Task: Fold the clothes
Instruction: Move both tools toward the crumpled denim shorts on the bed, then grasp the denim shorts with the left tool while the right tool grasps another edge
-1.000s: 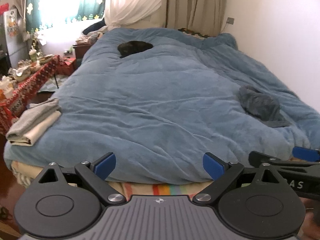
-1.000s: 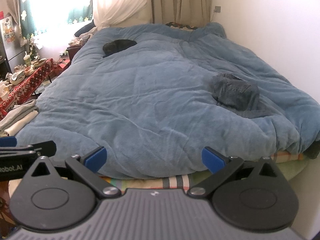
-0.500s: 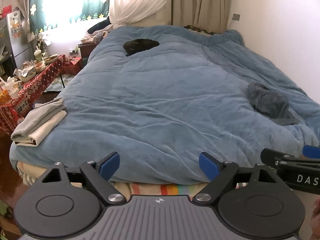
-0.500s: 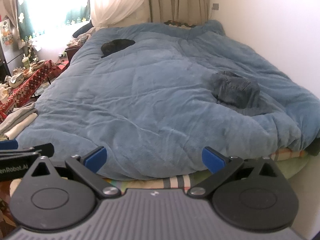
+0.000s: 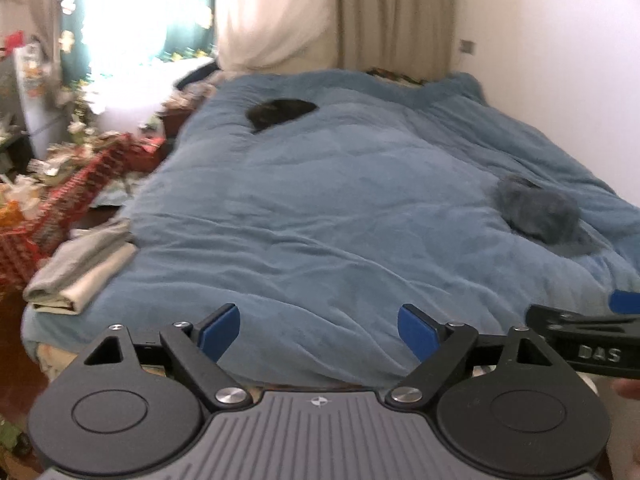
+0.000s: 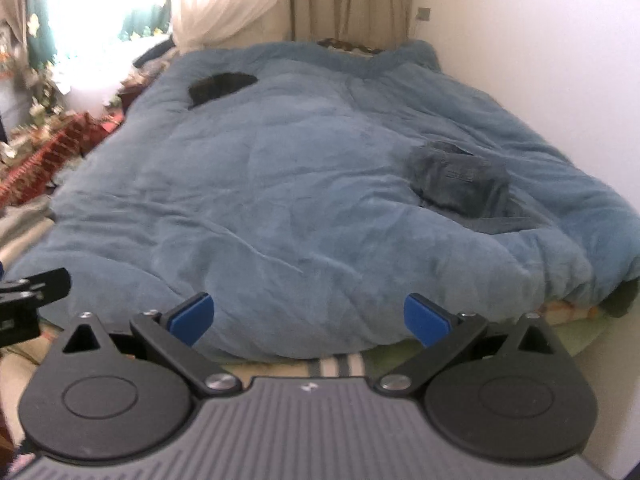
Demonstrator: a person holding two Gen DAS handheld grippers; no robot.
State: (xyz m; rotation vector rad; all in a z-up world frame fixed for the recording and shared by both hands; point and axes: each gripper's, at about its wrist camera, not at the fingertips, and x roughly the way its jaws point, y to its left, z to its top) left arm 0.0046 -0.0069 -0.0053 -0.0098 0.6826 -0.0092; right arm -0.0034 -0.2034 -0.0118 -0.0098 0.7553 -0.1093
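Blue-padded fingers of your left gripper (image 5: pixel 318 330) and right gripper (image 6: pixel 308 318) stood spread, empty, at the bed's foot. Crumpled denim garment (image 6: pixel 460 184) lay well apart on the duvet (image 6: pixel 280 184); folded stack (image 5: pixel 78 270) at its left edge. Risk: pinching duvet along with denim.

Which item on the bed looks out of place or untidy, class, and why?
The dark grey garment lies crumpled in a heap on the blue duvet, towards the wall side, unlike the folded stack at the bed's opposite edge. A black item also lies bunched near the far end.
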